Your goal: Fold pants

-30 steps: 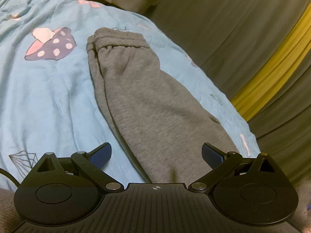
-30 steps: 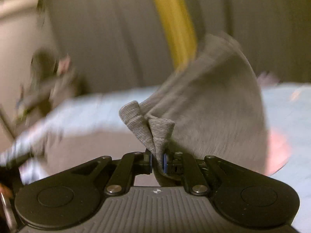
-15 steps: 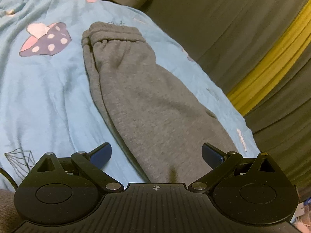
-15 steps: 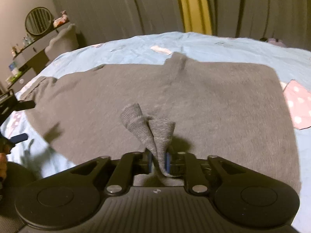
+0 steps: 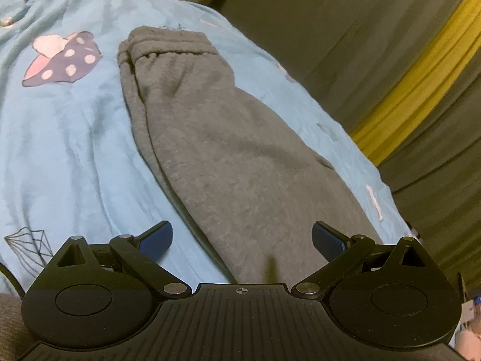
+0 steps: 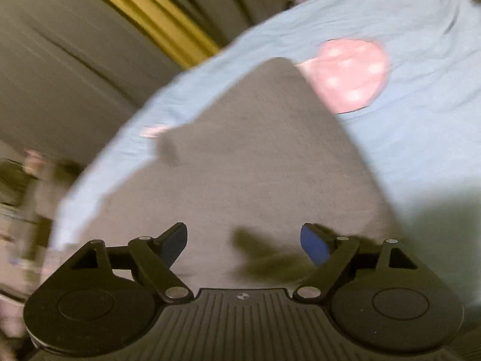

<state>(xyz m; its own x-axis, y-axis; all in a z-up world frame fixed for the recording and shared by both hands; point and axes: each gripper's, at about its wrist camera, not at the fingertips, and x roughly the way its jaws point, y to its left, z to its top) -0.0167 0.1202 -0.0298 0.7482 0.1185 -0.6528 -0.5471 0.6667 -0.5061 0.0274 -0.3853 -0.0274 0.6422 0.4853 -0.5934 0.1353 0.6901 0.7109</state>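
Observation:
Grey sweatpants lie folded lengthwise on a light blue bed sheet, waistband at the far end. My left gripper is open and empty, hovering over the near end of the pants. In the right wrist view, which is blurred, the pants lie flat under my right gripper, which is open and holds nothing.
The sheet carries a purple spotted mushroom print left of the pants and a pink spotted print to the right. Grey curtains with a yellow stripe hang past the bed's edge. Furniture stands at the left.
My right gripper has opened and let go of the pants cuff it was pinching, and has swung over the flat pants. My left gripper has stayed open and shifted only slightly.

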